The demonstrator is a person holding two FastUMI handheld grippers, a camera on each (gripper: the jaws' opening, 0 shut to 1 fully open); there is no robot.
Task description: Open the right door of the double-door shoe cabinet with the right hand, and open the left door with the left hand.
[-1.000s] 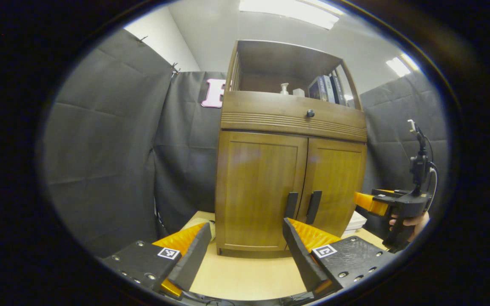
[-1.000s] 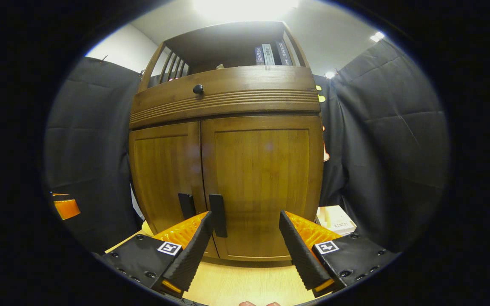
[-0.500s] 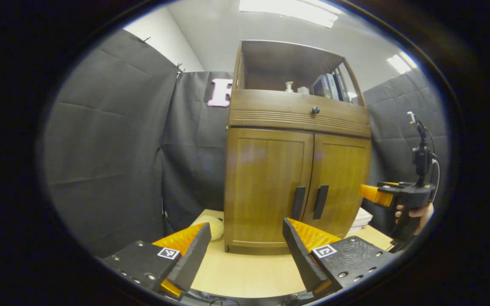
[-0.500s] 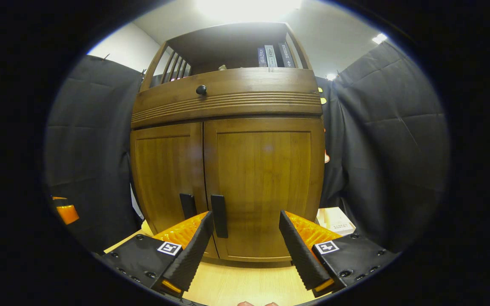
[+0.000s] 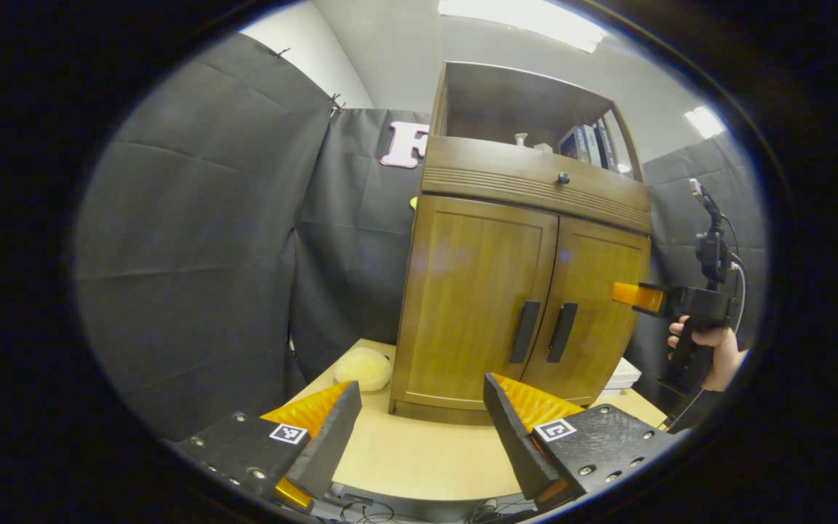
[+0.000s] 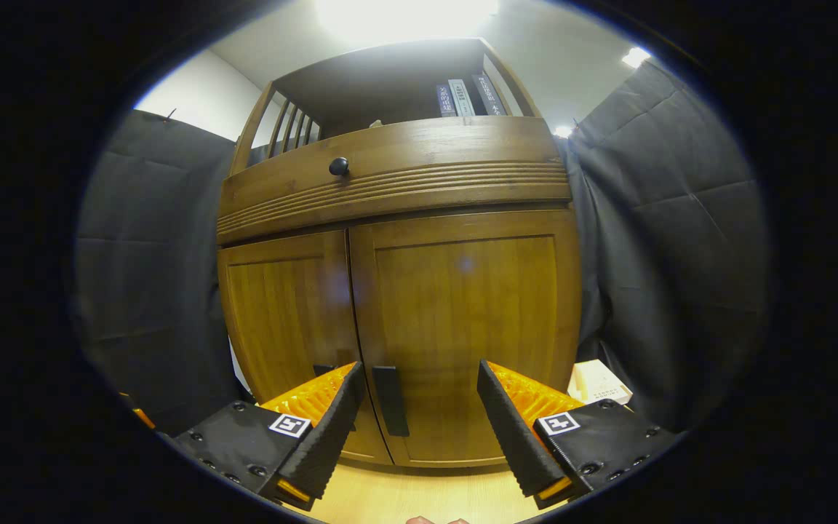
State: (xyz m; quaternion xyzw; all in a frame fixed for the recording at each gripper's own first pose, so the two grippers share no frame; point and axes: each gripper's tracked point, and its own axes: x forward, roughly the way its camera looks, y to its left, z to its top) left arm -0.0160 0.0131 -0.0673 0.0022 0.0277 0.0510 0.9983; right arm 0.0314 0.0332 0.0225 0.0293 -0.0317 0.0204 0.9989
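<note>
Pale wood tabletop (image 5: 419,466) lies bare between the left gripper (image 5: 419,426), its fingers spread wide and empty, and the shoe cabinet (image 5: 521,291) beyond. The right gripper (image 6: 415,418), likewise spread, hangs just before the right door (image 6: 463,320), its handle (image 6: 390,400) between the fingers, untouched. Both doors sit closed; left door (image 5: 473,298).

Pale table (image 5: 419,466) under cabinet (image 5: 477,306), plush (image 5: 363,367), box (image 6: 597,381).

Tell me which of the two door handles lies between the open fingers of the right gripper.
The right door's handle lies between them; the left door's handle is mostly hidden behind the right gripper.
</note>
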